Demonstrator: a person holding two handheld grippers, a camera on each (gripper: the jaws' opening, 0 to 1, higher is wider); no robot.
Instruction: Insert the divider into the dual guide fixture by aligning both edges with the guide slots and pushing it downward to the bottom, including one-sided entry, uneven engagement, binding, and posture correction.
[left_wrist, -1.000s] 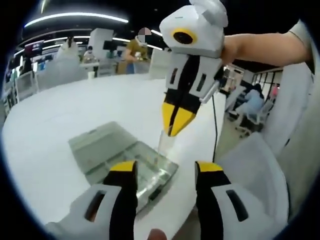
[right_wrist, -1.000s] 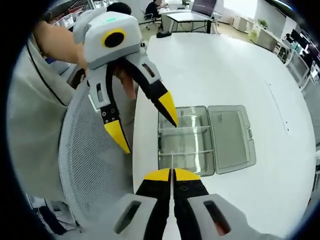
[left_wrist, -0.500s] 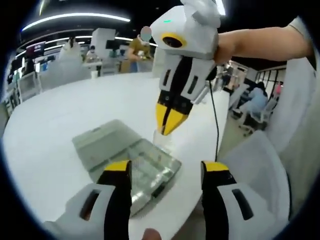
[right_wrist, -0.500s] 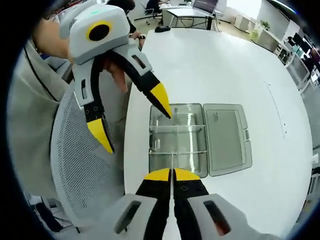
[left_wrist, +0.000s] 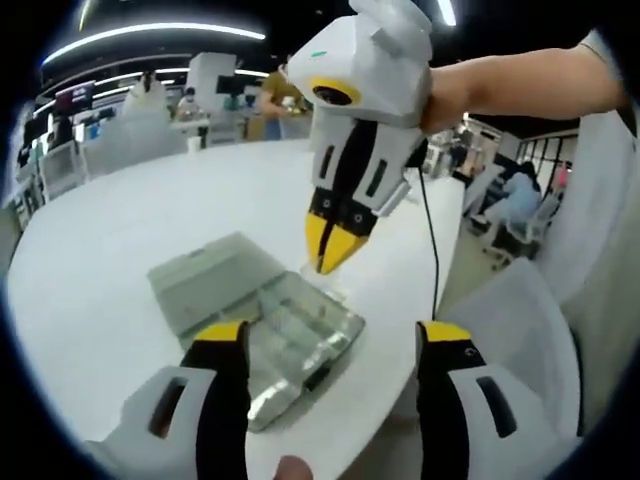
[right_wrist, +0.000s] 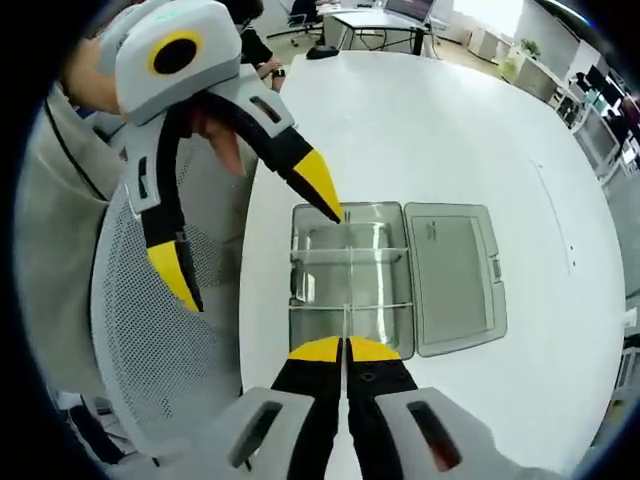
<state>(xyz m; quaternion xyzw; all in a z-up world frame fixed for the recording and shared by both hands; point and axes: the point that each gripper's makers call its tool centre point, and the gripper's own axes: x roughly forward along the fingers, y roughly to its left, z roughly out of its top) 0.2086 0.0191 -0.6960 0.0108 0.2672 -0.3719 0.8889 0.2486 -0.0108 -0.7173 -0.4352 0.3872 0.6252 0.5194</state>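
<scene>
Right gripper view: right gripper jaws pinch the divider (lid label unreadable); left gripper jaws spread.

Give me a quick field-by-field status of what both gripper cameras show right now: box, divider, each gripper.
box: clear plastic box on white table, lid open flat beside it
divider: thin clear divider held edge-on, above the box
right gripper: right gripper shut on the divider
left gripper: left gripper open, one tip over the box's far rim
already fitted: one cross divider seated in the box
</scene>
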